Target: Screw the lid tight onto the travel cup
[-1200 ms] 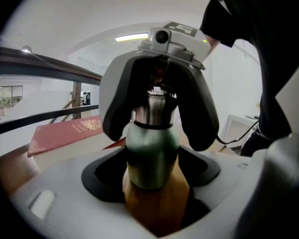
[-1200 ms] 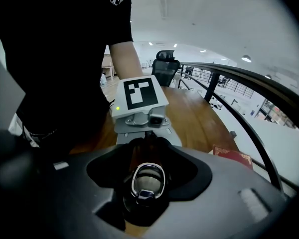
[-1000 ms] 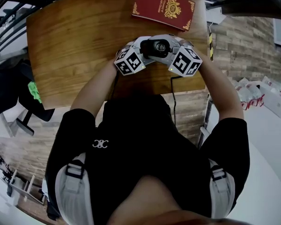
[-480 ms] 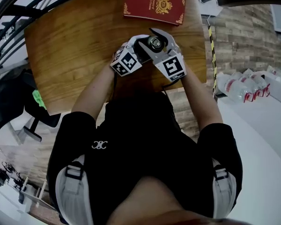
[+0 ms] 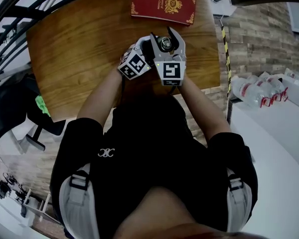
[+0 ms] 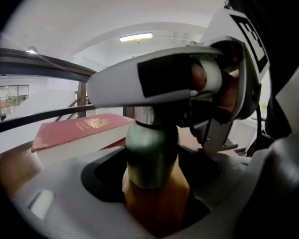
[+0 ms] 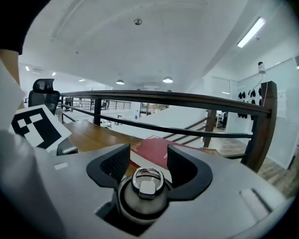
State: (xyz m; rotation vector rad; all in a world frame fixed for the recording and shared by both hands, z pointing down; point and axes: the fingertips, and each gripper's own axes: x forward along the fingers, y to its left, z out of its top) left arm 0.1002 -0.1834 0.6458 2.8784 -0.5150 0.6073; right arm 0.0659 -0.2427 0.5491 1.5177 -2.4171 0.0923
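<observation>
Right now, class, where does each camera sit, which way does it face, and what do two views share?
Head view: on the head, facing down at the brown wooden table; arms and torso show.
Left gripper view: on the left hand-held gripper, facing the green-and-orange travel cup; its jaws show.
Right gripper view: on the right hand-held gripper, facing the round grey ring-topped lid; its jaws show.
Both gripper views show the red hardback book.

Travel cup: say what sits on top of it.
A grey lid with a metal ring sits on the travel cup, between the right gripper's jaws. Those jaws cover the join, so its tightness cannot be seen.
</observation>
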